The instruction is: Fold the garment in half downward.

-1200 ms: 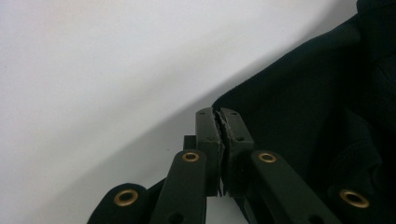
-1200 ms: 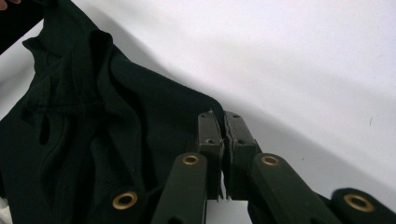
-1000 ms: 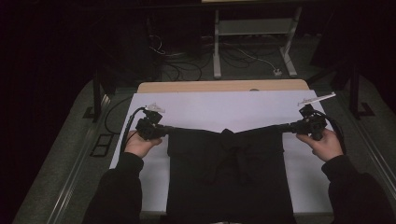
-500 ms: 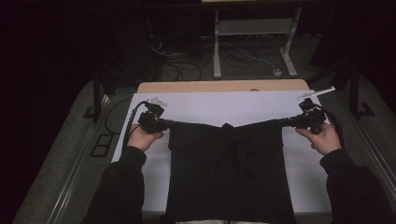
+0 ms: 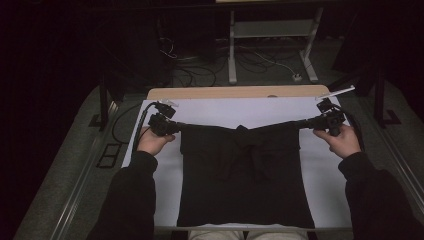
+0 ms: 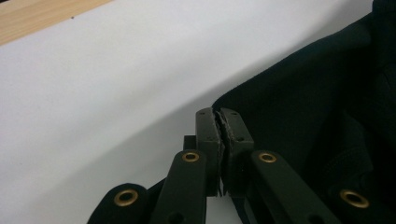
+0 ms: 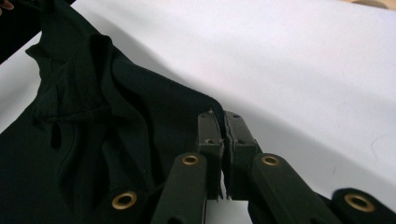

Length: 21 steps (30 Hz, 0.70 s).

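Observation:
A black garment (image 5: 245, 185) lies spread on the white sheet (image 5: 220, 110), its upper edge pulled taut between both hands. My left gripper (image 5: 176, 126) is shut on the garment's upper left corner. In the left gripper view the jaws (image 6: 217, 112) pinch the cloth edge (image 6: 303, 93) just above the sheet. My right gripper (image 5: 306, 123) is shut on the upper right corner. In the right gripper view the jaws (image 7: 218, 114) clamp the fabric (image 7: 93, 116), which runs away to the left in folds. A bunched collar or hood (image 5: 245, 134) sits at the middle of the top edge.
The wooden table edge (image 5: 230, 92) shows beyond the sheet. Behind it stand a metal frame (image 5: 270, 30) and loose cables (image 5: 260, 60) on the floor. A black cable (image 5: 137, 132) trails from the left gripper. The person's knees (image 5: 245, 235) are at the near edge.
Both hands have moved toward the far side of the table, drawing the garment's top edge with them. Both grips stay shut on the corners.

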{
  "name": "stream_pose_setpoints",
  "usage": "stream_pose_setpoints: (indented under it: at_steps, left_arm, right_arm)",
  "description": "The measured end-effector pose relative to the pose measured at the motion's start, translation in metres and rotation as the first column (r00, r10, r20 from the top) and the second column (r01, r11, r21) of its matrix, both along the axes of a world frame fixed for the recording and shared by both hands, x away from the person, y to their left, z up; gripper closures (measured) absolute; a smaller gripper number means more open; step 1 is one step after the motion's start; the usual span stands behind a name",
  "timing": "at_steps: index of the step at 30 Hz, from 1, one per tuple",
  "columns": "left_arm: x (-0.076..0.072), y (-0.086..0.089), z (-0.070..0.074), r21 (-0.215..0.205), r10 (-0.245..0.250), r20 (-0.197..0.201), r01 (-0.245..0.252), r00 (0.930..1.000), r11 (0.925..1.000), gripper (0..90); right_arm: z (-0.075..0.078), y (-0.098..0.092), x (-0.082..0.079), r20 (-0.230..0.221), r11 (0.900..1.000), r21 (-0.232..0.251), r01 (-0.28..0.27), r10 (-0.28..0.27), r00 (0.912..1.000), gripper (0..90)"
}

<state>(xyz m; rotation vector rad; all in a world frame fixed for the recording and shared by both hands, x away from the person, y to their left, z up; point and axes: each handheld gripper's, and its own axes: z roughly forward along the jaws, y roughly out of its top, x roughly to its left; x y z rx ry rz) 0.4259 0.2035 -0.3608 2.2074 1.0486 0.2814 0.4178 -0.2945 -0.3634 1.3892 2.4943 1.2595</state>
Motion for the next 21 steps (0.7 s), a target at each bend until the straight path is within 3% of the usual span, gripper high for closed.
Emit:
stream_pose_setpoints:
  at_steps: [8,12,21]
  left_arm:
    - [0.009,0.001,0.005,0.007,0.02,0.008,-0.02,0.9998,0.9998,85.9]
    - [0.012,-0.001,0.007,0.031,0.017,0.019,-0.017,0.9997,0.9994,85.9]
    - [0.022,-0.002,0.007,0.021,0.036,0.037,-0.037,0.9987,0.9991,85.9]
  right_arm:
    - [0.006,0.004,0.011,0.008,1.0,0.0,0.01,-0.01,0.9999,85.3]
    - [0.005,0.005,0.016,0.008,1.0,-0.007,0.01,-0.009,0.9999,85.3]
    - [0.001,0.003,0.028,0.006,0.999,0.009,0.036,-0.036,0.9993,85.3]
